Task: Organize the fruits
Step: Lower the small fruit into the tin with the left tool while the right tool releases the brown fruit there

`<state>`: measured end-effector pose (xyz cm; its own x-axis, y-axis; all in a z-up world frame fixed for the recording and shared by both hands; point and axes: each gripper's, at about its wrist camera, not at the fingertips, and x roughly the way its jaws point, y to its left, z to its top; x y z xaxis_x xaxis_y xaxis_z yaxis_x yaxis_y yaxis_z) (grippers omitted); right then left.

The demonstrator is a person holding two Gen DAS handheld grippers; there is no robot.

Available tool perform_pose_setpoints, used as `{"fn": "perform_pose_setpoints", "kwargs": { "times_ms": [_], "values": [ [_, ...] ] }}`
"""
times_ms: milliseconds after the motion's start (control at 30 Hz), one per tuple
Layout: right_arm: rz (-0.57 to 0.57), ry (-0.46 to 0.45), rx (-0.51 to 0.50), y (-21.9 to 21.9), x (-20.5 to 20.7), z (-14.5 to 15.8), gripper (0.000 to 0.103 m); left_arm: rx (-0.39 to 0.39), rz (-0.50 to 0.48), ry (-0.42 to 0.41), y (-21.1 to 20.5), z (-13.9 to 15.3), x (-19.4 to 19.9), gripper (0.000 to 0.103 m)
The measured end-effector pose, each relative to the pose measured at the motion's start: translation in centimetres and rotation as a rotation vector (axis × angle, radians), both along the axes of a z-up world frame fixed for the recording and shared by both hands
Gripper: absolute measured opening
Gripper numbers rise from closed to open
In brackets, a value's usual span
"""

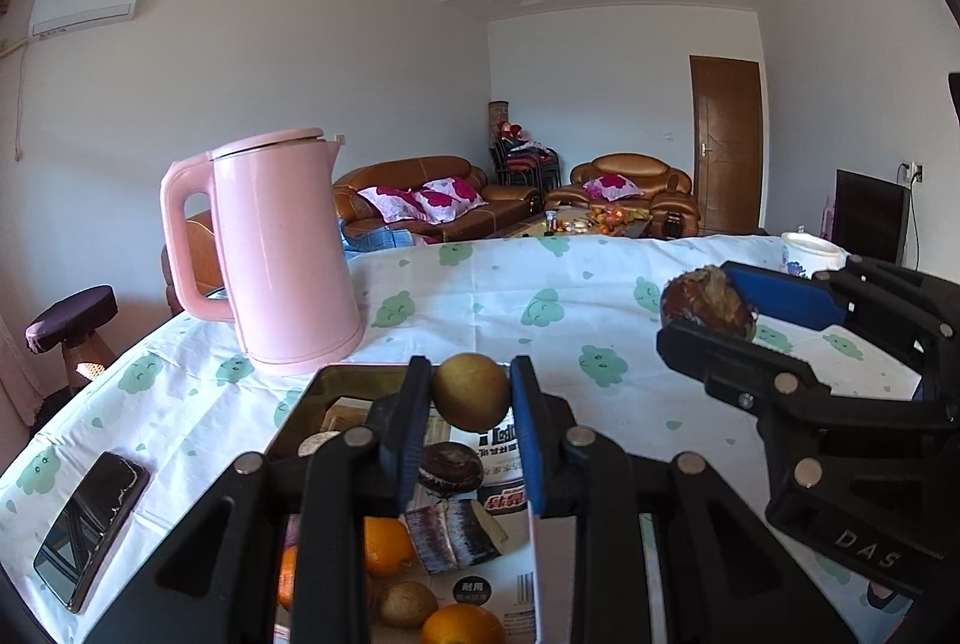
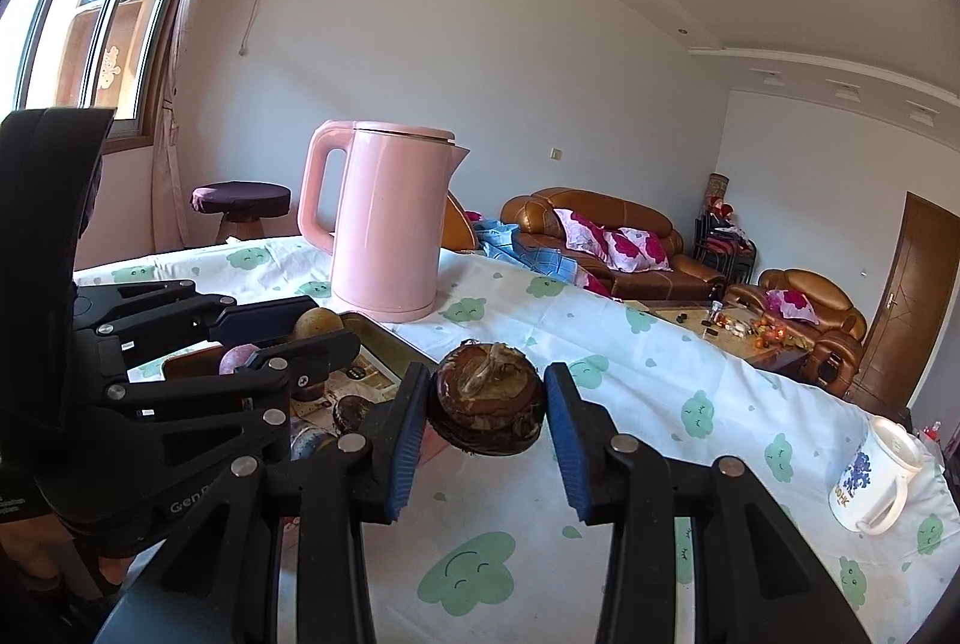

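Above a table (image 1: 540, 284) draped in a cloud-print cloth, we see the left gripper (image 1: 471, 398) clamped tight on a small yellow-green fruit (image 1: 471, 392), held over a metal tray (image 1: 336, 380) of oranges (image 1: 384, 545) and snacks. Beside it, our right gripper (image 2: 486, 404) pinches a dark, wrinkled brown fruit (image 2: 489, 404) between its blue pads. A pink kettle (image 2: 384, 224) stands just behind the tray.
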<state>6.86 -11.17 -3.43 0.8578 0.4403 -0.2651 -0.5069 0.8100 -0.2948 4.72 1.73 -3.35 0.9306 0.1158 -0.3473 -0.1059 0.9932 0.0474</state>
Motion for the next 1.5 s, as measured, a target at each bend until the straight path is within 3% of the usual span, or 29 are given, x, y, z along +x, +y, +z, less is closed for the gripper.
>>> {"fn": "perform_pose_setpoints", "kwargs": {
  "times_ms": [567,1500],
  "values": [
    [0.089,0.01,-0.07,5.6,0.1,-0.6,0.041,-0.029,0.094,0.022,4.5,-0.5,-0.6,0.028],
    [0.13,0.074,-0.081,8.5,1.2,-1.5,0.041,-0.027,0.178,0.059,8.8,-0.9,-1.5,0.028]
  ]
}}
